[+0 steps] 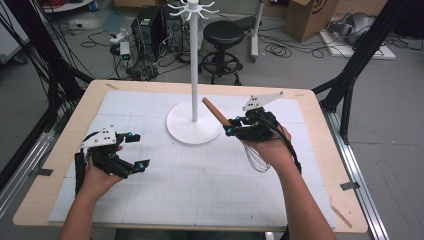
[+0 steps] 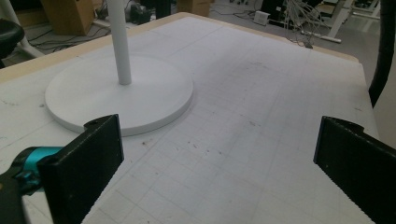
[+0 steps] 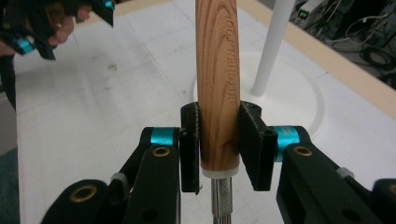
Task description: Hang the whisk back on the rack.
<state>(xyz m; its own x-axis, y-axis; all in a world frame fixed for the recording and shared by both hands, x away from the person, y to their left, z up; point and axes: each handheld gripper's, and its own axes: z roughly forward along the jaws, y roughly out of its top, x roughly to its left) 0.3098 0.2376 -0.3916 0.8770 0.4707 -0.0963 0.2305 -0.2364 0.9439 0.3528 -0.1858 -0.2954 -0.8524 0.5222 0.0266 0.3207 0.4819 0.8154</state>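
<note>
We see the right gripper (image 3: 219,144) with its fingers (image 3: 190,149) clamped on the wooden handle of a whisk (image 3: 217,88), near the handle's lower end where a metal stem begins; in the high view the handle slants up toward the white stand (image 1: 194,125) while the wire loops hang below the hand, above the desk (image 1: 60,165). The left gripper (image 1: 136,150) has its fingers (image 2: 81,168) spread wide with nothing between them, held low over the white gridded mat (image 1: 200,185), well to the left of the stand's round base. The mat covers most of the pale wooden desk. Beyond the stand, on the grey floor, we make out a black stool (image 1: 223,37), computer cases with tangled cables, and a cardboard box (image 1: 310,17).
</note>
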